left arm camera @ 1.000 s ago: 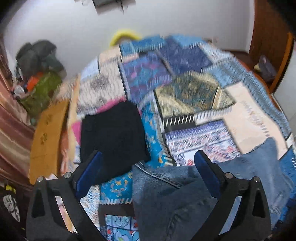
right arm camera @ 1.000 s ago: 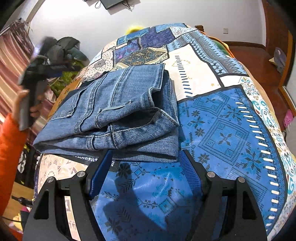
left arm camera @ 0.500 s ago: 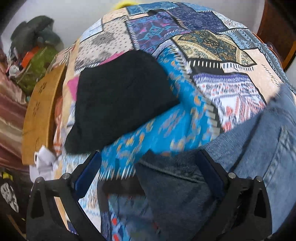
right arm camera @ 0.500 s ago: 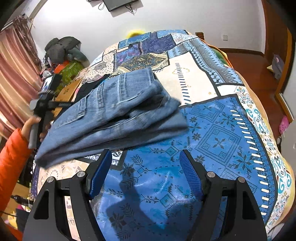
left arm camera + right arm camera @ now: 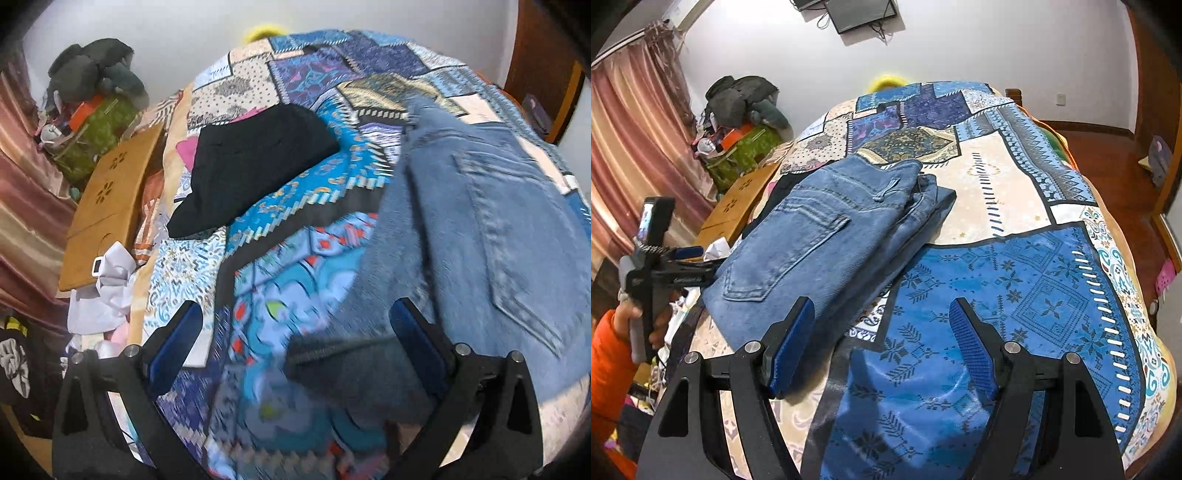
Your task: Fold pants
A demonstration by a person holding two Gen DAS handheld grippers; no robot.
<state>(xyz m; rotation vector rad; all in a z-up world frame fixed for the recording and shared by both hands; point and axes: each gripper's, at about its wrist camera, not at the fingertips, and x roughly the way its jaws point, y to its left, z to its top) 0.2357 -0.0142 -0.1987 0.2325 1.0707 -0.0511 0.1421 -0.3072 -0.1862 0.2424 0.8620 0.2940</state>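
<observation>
A bed under a patchwork blue quilt (image 5: 1015, 280) fills a white-walled room, with a dark screen (image 5: 862, 13) mounted high on the far wall. Pink curtains (image 5: 635, 122) hang at left beside a heap of bags (image 5: 738, 110) and a wooden board (image 5: 107, 210); reddish wooden floor (image 5: 1108, 162) shows at right

No readable text, label, brand, number or sign anywhere. Only a faint pale marking along the side of the left gripper (image 5: 687, 254), at the left edge of the right wrist view, too small and blurred to make out.
</observation>
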